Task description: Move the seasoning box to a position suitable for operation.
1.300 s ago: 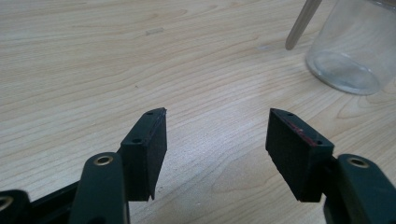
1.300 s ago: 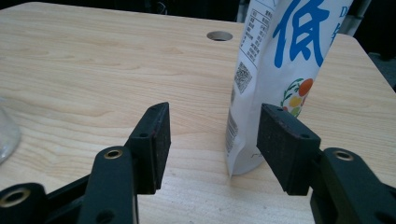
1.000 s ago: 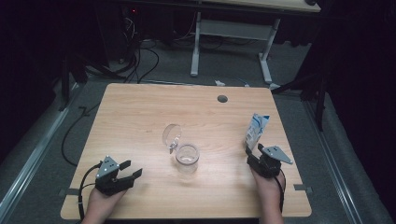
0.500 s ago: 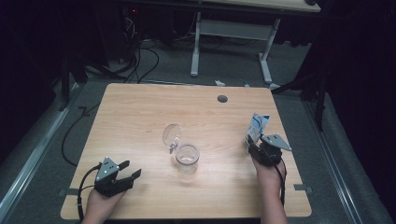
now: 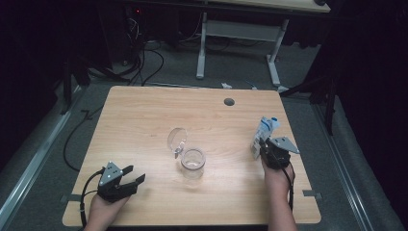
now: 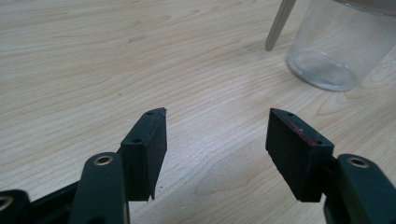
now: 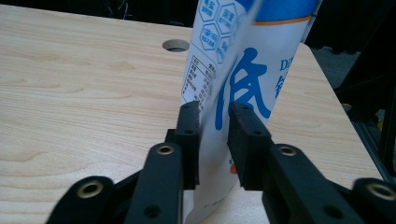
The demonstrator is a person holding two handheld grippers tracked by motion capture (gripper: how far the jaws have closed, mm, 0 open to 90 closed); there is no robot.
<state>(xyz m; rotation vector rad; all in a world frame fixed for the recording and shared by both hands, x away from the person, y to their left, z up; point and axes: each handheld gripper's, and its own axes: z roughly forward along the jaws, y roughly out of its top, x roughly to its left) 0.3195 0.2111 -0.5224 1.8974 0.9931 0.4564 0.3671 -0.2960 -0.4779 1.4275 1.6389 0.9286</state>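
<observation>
From the high view, I see a clear glass jar [image 5: 193, 163] standing upright near the middle of the wooden table [image 5: 144, 120], with its round glass lid [image 5: 176, 139] hinged open and tipped up at about 11 o'clock from the jar mouth. I can make out nothing inside the jar. The right gripper [image 5: 266, 144] sits at roughly 3 o'clock from the jar, near the table's right edge, and a white and blue pouch [image 5: 264, 134] stands upright between its jaws, rising toward 12 o'clock. The left gripper [image 5: 133, 175] rests at about 8 o'clock from the jar, near the front left corner, with its jaws spread and pointing toward the jar. A round cable hole [image 5: 229, 102] lies at the table's far side, at about 1 o'clock from the jar.

In the left gripper view, my left gripper [image 6: 217, 147] has its two pads wide apart with only bare wood between them. The jar [image 6: 338, 49] stands at about 1 o'clock, well apart from the pads, and it looks empty through the clear wall; a metal clasp arm [image 6: 279, 23] hangs beside it.

In the right gripper view, my right gripper [image 7: 213, 140] has just been closing, and its pads now pinch the lower part of the pouch [image 7: 243, 60], which stands upright with blue print on white. I cannot tell what the sealed pouch holds. The cable hole [image 7: 176, 45] lies at 11 o'clock beyond it.
</observation>
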